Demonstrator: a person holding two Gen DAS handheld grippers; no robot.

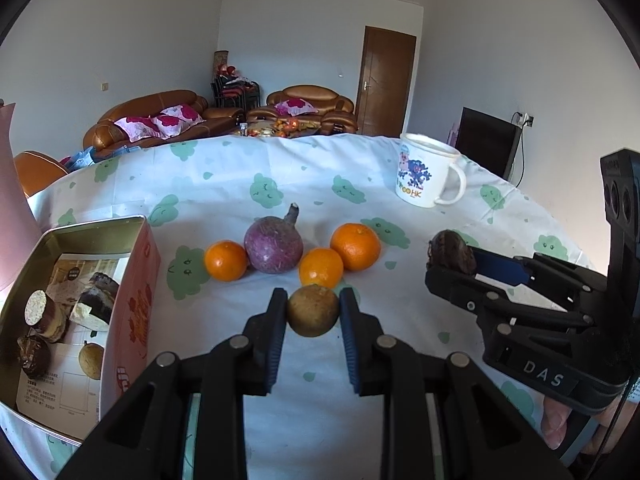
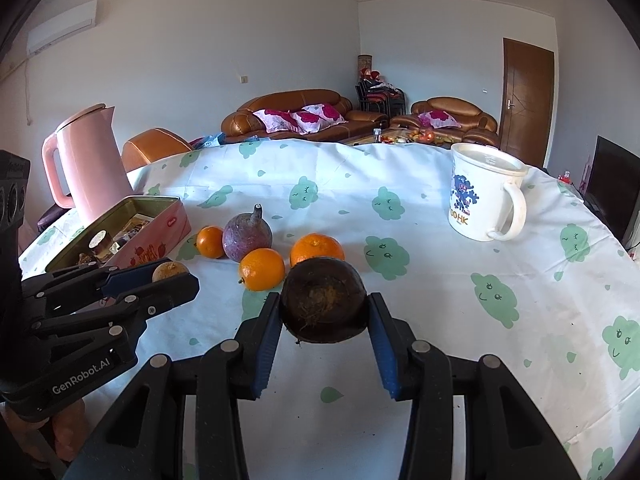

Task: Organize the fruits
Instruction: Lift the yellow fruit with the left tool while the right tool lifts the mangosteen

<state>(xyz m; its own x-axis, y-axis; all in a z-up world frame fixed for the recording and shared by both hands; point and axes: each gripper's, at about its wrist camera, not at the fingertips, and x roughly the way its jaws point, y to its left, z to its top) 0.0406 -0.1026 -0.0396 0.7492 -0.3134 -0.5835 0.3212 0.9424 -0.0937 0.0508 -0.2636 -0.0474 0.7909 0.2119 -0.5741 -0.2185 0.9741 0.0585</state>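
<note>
My left gripper (image 1: 313, 306) is shut on a small brown round fruit (image 1: 313, 311), held just above the cloth. My right gripper (image 2: 324, 312) is shut on a dark brown, rough fruit (image 2: 323, 306), also seen at the right of the left wrist view as the dark fruit (image 1: 452, 250). On the cloth beyond lie three oranges (image 1: 226, 260) (image 1: 321, 267) (image 1: 355, 246) around a purple stemmed fruit (image 1: 273, 244). An open pink tin (image 1: 132, 280) at the left holds several dark and brown fruits (image 1: 92, 354).
A white printed mug (image 2: 486, 200) stands at the back right of the round table with a cloud-print cloth (image 2: 440, 300). A pink kettle (image 2: 90, 164) stands behind the tin. Sofas and a door lie beyond the table.
</note>
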